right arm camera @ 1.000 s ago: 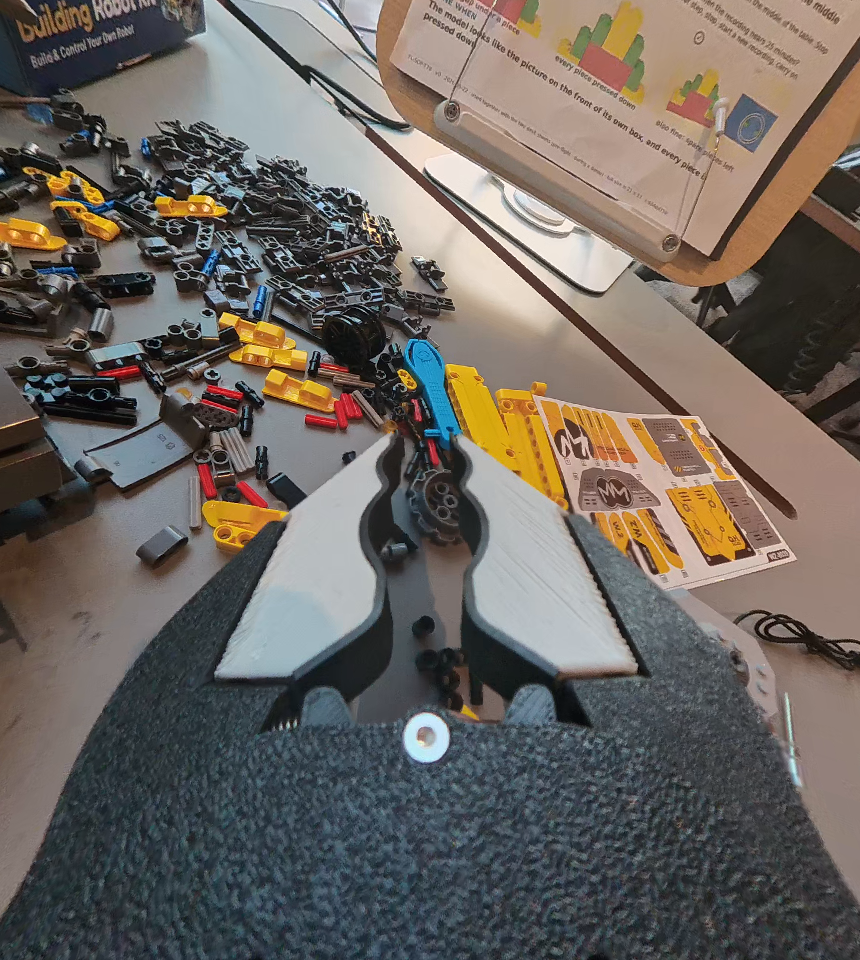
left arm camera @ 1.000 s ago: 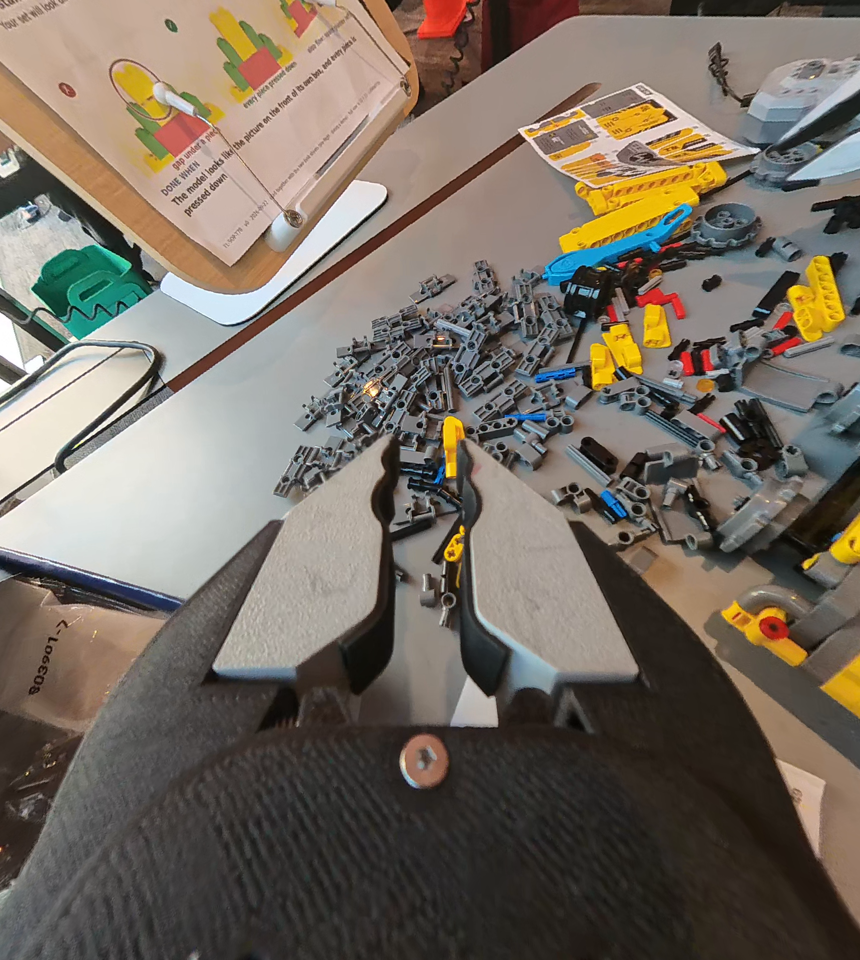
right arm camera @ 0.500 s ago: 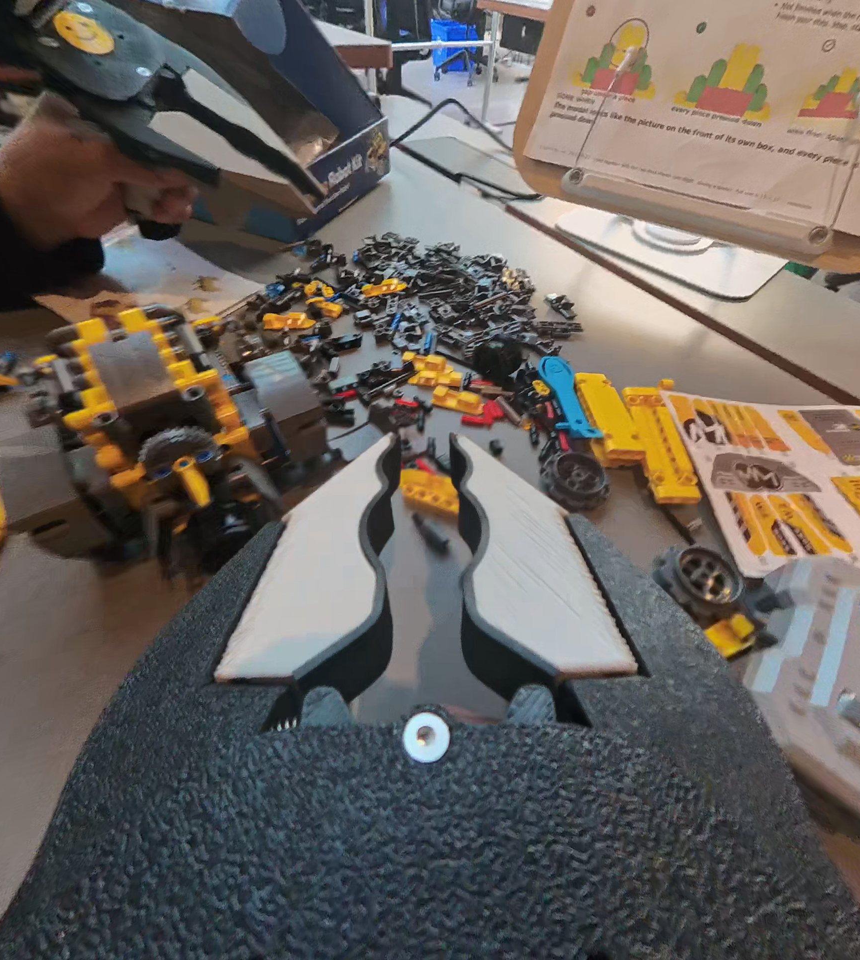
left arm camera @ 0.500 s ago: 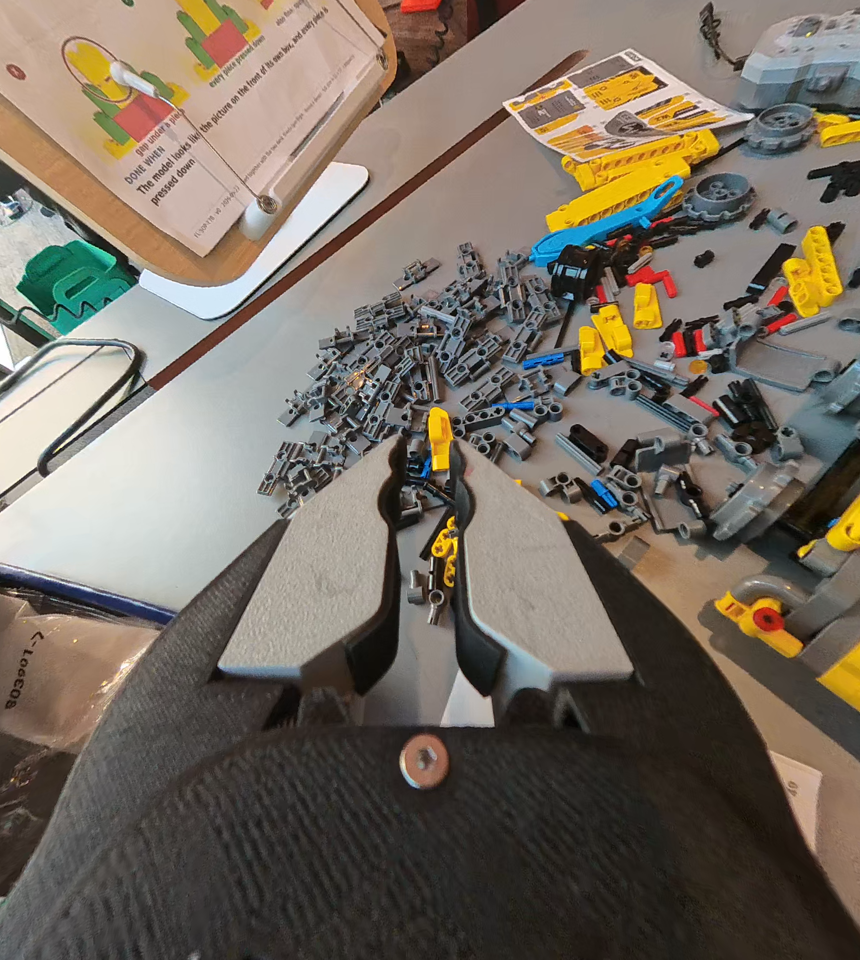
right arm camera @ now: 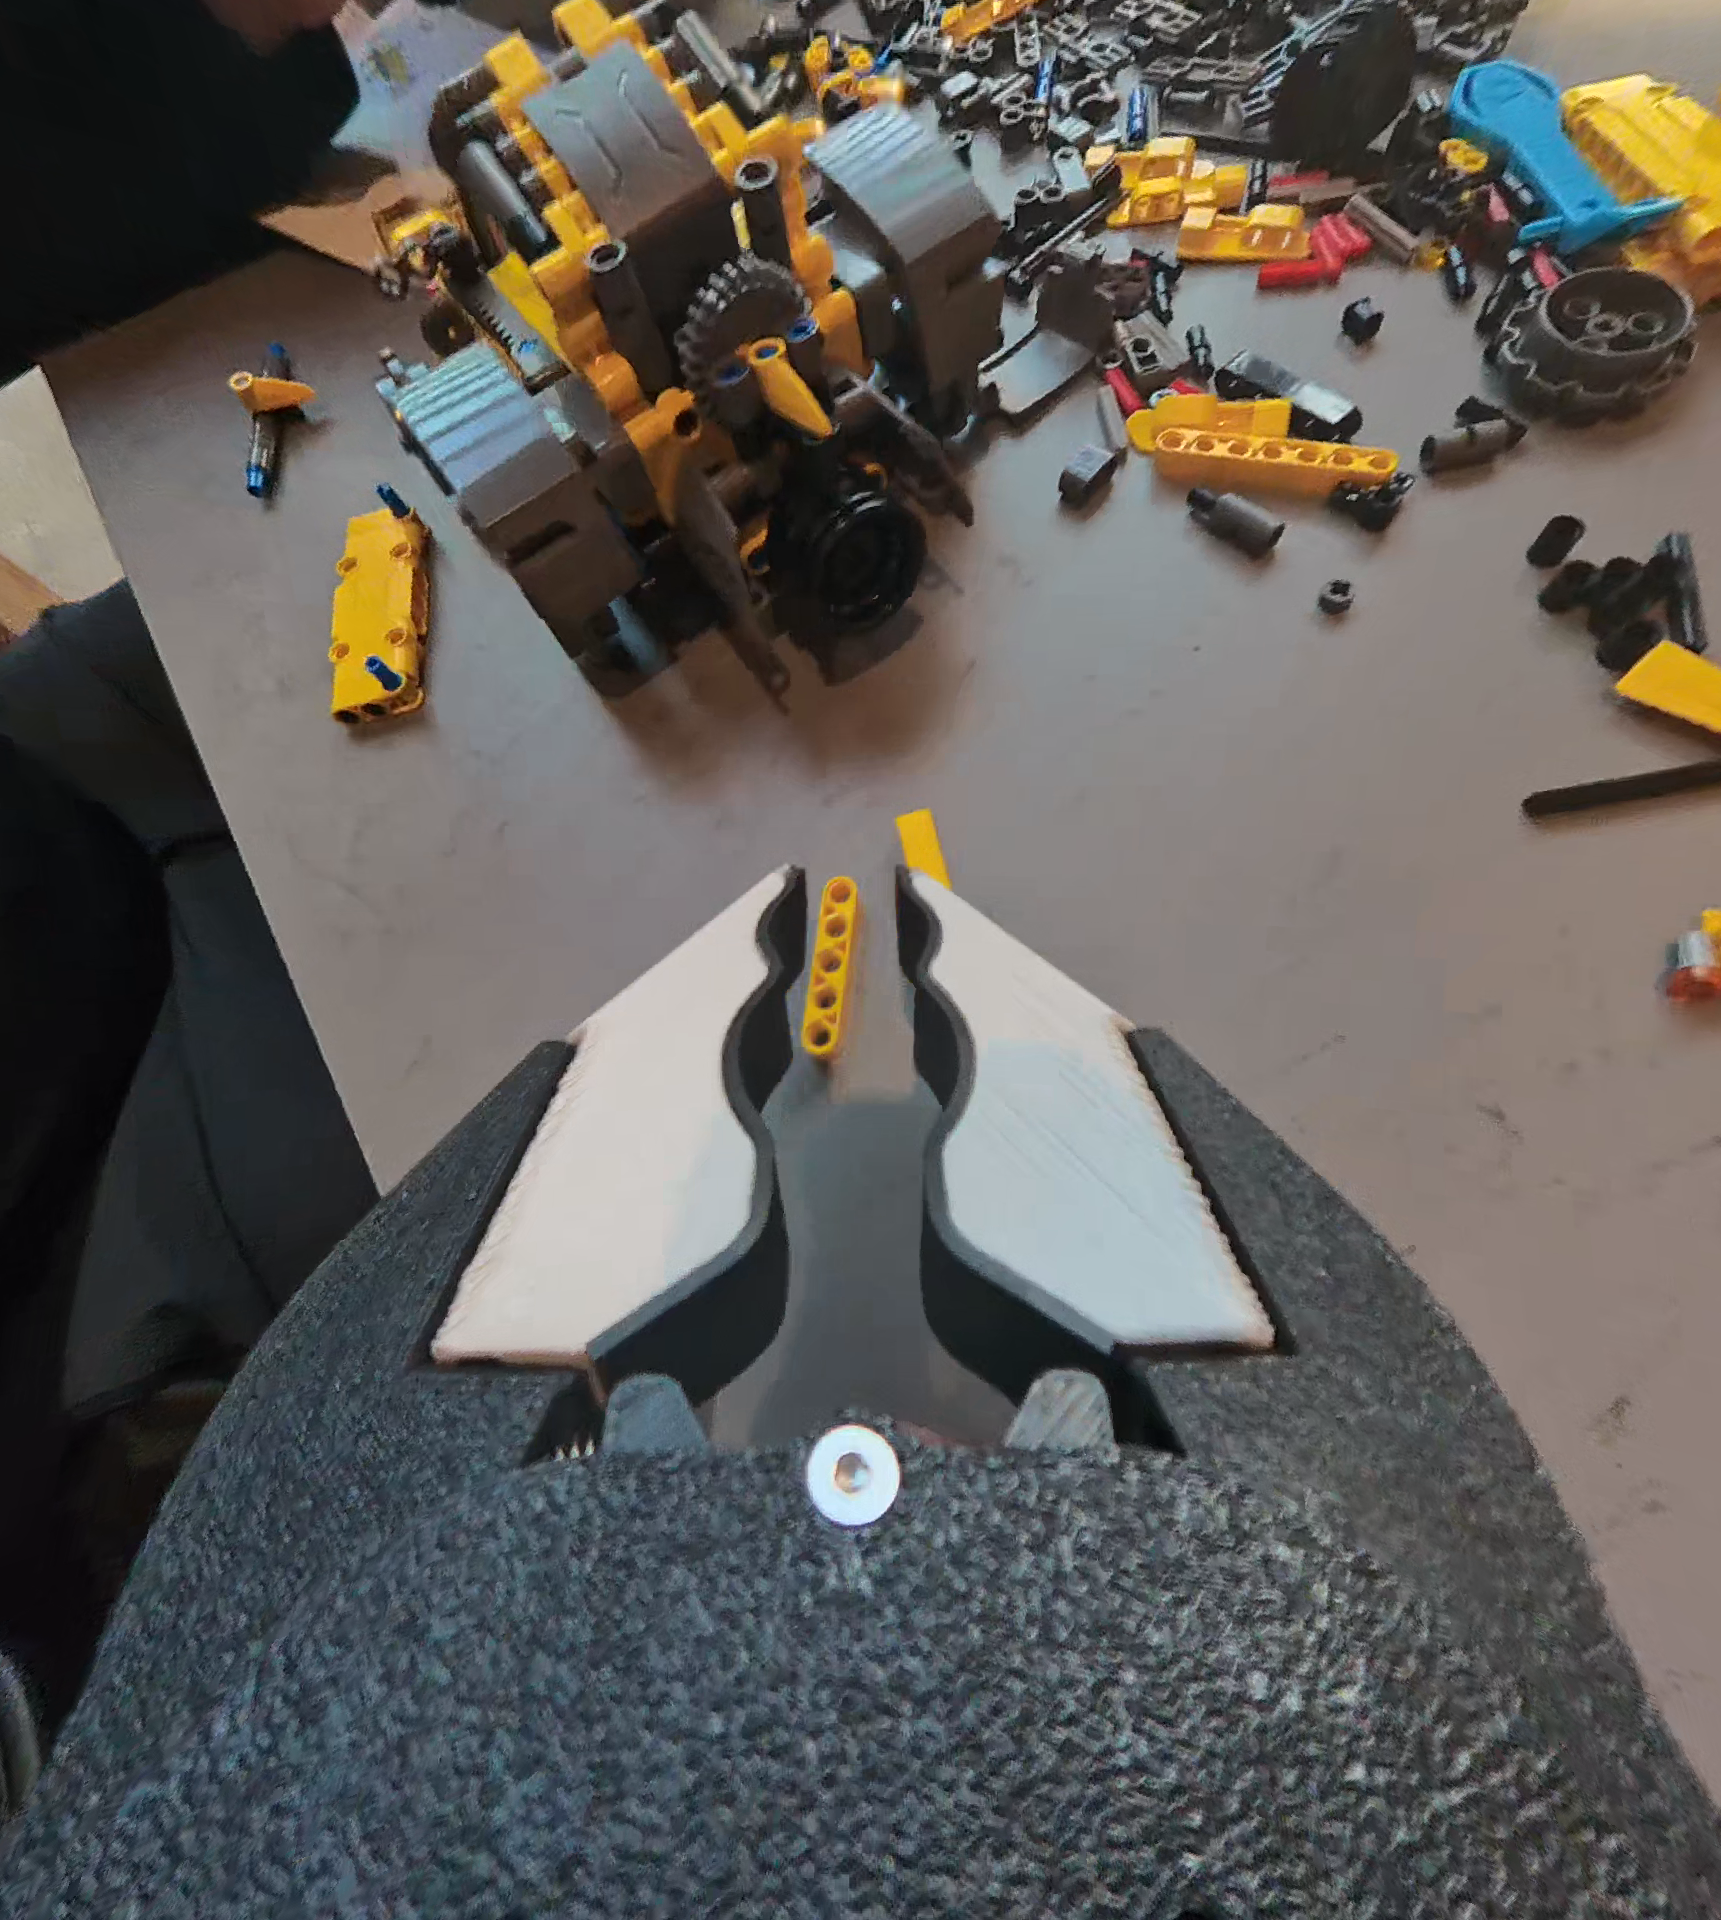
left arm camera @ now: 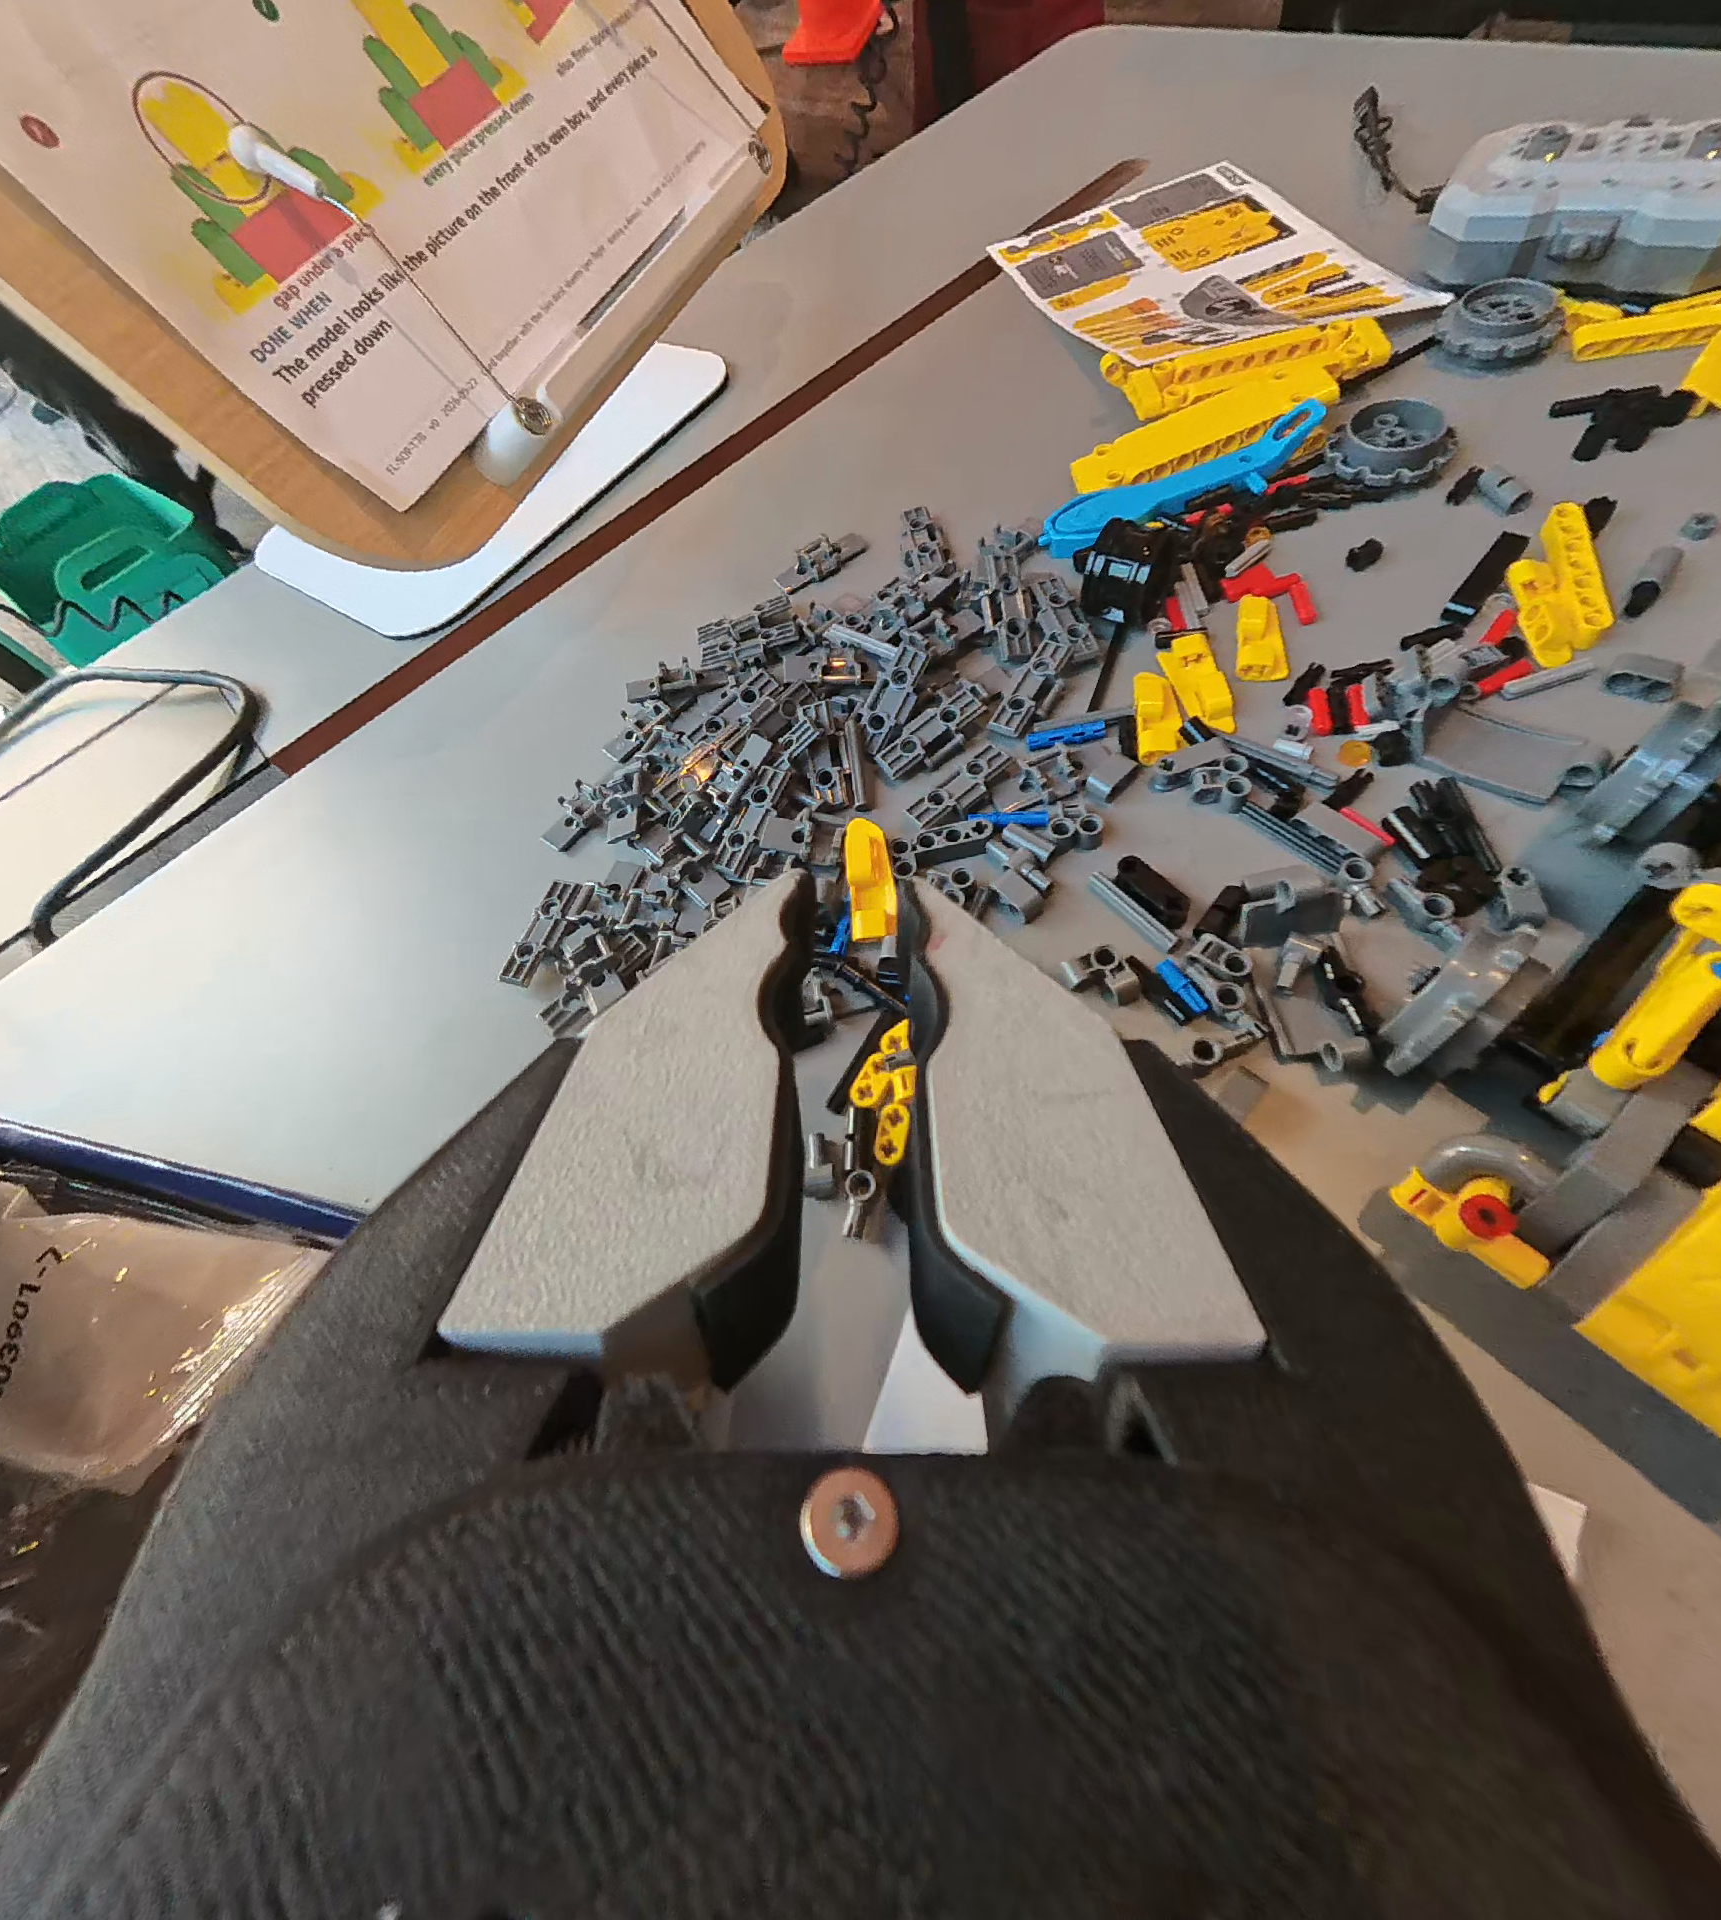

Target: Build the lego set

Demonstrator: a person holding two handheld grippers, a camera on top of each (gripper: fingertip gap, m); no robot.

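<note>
My left gripper (left arm camera: 863, 888) is open with a narrow gap and hovers low over the near edge of a pile of small dark grey parts (left arm camera: 814, 727). A small yellow curved piece (left arm camera: 871, 878) lies just ahead between its tips, and small yellow connectors (left arm camera: 882, 1101) lie on the table under the gap. My right gripper (right arm camera: 848, 881) is open and empty above bare table. A short yellow beam with holes (right arm camera: 830, 966) lies on the table between its fingers. The partly built yellow and grey model (right arm camera: 690, 343) stands ahead of it.
Loose yellow, black, red and blue parts spread right of the model. A wheel (right arm camera: 1594, 332), a yellow panel (right arm camera: 378, 613), a grey hub box (left arm camera: 1614, 197), a sticker sheet (left arm camera: 1209, 260) and a paper stand (left arm camera: 336, 208) are around. A dark sleeve (right arm camera: 56, 156) and the table edge are at left. About 35 cm separates my left fingertips from my right. Between my right fingertips and the yellow panel (right arm camera: 378, 613) there is roughly 15 cm.
My right gripper swung left and tipped down, from the sticker sheet and wheels to the table in front of the model, over the yellow beam. My left gripper barely shifted.
</note>
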